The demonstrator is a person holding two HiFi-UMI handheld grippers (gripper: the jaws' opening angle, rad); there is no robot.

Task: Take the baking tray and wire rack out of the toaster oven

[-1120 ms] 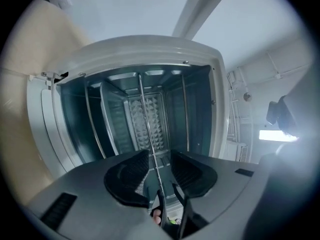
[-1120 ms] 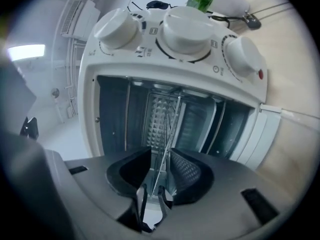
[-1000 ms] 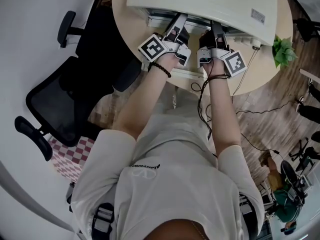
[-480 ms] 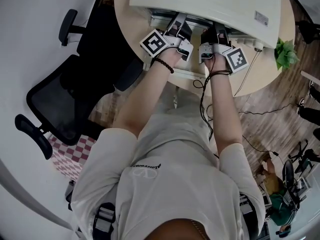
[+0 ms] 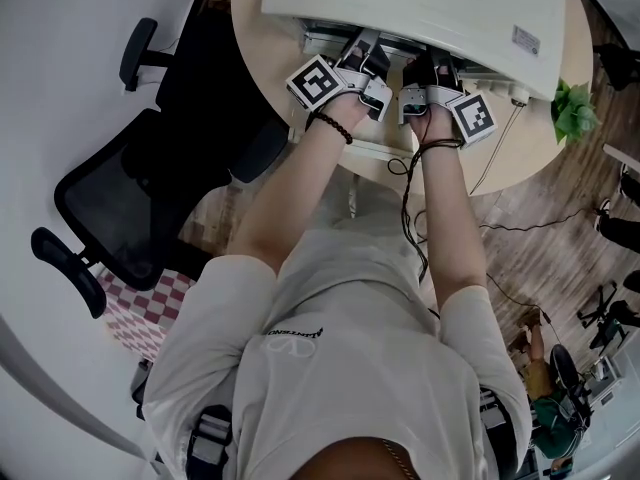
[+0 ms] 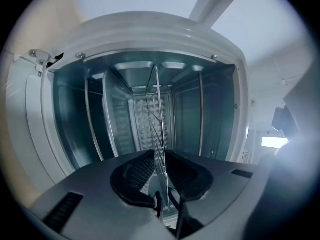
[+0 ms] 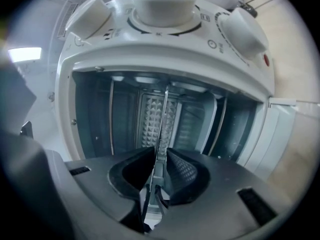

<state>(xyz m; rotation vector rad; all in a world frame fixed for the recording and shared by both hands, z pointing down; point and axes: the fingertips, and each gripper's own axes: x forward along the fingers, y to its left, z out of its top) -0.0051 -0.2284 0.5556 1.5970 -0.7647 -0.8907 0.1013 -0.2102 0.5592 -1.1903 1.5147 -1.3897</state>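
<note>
Both hands are planted at the mouth of the toaster oven point(image 5: 420, 8), sitting at twelve o'clock on the round table point(image 5: 255, 38). Against a second ago the hands are in much the same spot; the change is in the tongs, which have just been closing on both sides.

The left gripper point(image 6: 160, 159) now has its pads pinched onto the wire rack point(image 6: 159, 129). From that gripper's view the rack runs edge-on from six o'clock up to twelve, with its grid wires fanning back into the oven cavity. The right gripper point(image 7: 159, 159) is closed on a thin metal edge point(image 7: 162, 124) that climbs the same way between its pads. It is dead edge-on, so I can't say whether it is the rack or the baking tray. Whatever it is, it lies inside the oven, reaching back towards the dimpled rear wall.

Above the opening, in the right gripper view, the oven's knobs point(image 7: 162, 4) line up across eleven to two o'clock.

From the head view both sets of jaw tips vanish under the oven's white top, leaving only the marker cubes point(image 5: 312, 81) and wrists showing. No view gives a clear sight of the baking tray. A black office chair point(image 5: 130, 198) sits at nine o'clock, and a small green plant point(image 5: 572, 113) at two o'clock by the table rim.
</note>
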